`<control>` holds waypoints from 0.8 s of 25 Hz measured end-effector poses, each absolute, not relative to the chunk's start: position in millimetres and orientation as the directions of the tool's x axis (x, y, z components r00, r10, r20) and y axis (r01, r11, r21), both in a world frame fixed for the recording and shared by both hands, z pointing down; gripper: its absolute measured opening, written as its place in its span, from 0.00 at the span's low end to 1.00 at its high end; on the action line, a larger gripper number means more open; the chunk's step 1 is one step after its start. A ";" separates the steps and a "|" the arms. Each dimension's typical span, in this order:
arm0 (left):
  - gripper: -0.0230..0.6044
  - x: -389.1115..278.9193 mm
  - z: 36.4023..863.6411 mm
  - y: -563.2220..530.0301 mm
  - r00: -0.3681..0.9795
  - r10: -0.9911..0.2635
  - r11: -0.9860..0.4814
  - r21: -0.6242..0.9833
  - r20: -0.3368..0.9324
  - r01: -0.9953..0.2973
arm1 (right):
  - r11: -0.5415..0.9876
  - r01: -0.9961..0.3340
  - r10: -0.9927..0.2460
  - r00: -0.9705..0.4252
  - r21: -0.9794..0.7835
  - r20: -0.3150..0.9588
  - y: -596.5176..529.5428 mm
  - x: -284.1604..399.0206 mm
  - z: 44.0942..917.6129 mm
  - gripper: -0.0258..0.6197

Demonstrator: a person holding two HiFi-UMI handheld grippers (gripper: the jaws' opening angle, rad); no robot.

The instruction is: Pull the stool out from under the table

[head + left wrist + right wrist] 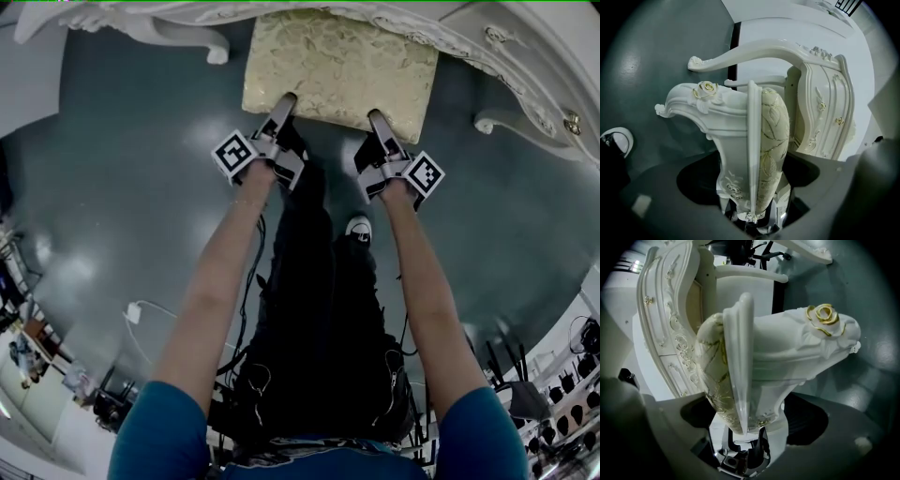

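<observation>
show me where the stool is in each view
Head view: stool top centre, partly under the table.
Left gripper view: stool centre, seen edge-on.
Right gripper view: stool centre, seen edge-on.
Shared landmark: the white carved table, behind the stool in every view.

Head view is looking steeply down from above, mid-range, onto the stool [339, 70] at the table [539, 66] edge. 2 gripper views are riding very close, looking along their jaws at the seat edge side-on, table behind. All 3 are sharing the stool.
</observation>
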State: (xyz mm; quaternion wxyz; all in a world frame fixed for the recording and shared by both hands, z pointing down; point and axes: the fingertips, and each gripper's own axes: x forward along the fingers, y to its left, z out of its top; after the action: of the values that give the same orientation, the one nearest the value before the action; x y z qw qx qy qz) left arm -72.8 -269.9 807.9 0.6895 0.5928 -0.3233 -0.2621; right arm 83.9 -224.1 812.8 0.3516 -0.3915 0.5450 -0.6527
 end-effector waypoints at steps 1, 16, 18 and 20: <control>0.72 -71.5 807.6 -253.6 0.652 -0.745 0.164 0.986 0.139 -0.022 | -0.164 0.034 -0.885 -0.446 -0.986 0.132 -208.0 85.0 812.8 0.73; 0.52 -72.5 800.6 -181.0 0.613 -0.763 0.233 0.972 0.203 -0.031 | -0.268 0.033 -0.859 -0.460 -0.963 0.223 -145.3 91.2 815.5 0.64; 0.38 -74.1 796.1 -175.7 0.584 -0.787 0.230 0.973 0.197 -0.019 | -0.273 0.030 -0.854 -0.469 -0.962 0.227 -144.1 92.2 817.1 0.63; 0.38 -74.9 795.9 -173.7 0.563 -0.799 0.238 0.971 0.212 -0.028 | -0.271 0.026 -0.850 -0.476 -0.962 0.227 -143.6 93.0 816.4 0.63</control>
State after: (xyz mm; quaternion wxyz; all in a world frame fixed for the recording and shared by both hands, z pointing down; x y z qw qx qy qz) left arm -74.9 -173.7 795.9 0.6914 0.5508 -0.3752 -0.2789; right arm 93.0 -143.6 816.4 0.3176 -0.4014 0.5133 -0.6889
